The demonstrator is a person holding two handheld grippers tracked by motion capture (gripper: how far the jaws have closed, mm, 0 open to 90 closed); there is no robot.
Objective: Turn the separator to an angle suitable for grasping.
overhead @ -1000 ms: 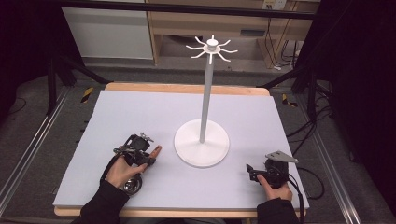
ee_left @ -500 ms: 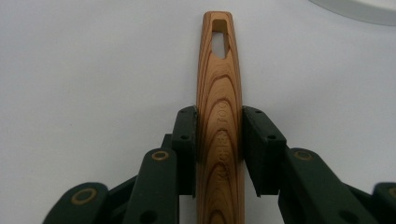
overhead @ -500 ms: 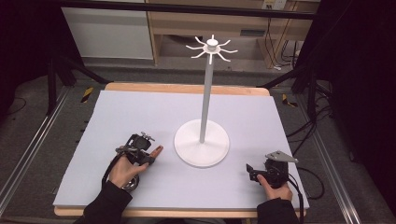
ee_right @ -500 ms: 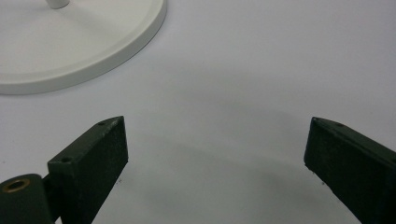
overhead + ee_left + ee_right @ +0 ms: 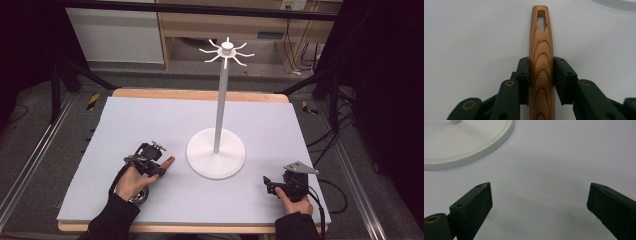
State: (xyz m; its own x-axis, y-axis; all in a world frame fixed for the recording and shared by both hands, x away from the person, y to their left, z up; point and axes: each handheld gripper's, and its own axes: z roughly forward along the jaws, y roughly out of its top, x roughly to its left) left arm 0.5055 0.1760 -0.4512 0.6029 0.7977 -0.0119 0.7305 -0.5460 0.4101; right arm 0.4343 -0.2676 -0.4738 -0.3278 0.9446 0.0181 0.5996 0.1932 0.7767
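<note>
Two tools: left tool (image 5: 541, 75) clamps a wooden handle (image 5: 541, 50) left of the white hook stand (image 5: 216, 152); right tool (image 5: 539, 205) gapes empty, right of it. Likely next: hang the handle's slot on a hook.

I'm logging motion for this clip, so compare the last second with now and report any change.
Nothing visibly changed. The left gripper stays shut on the wooden handle, the right gripper stays open and empty above the mat, and the white stand is where it was.
</note>
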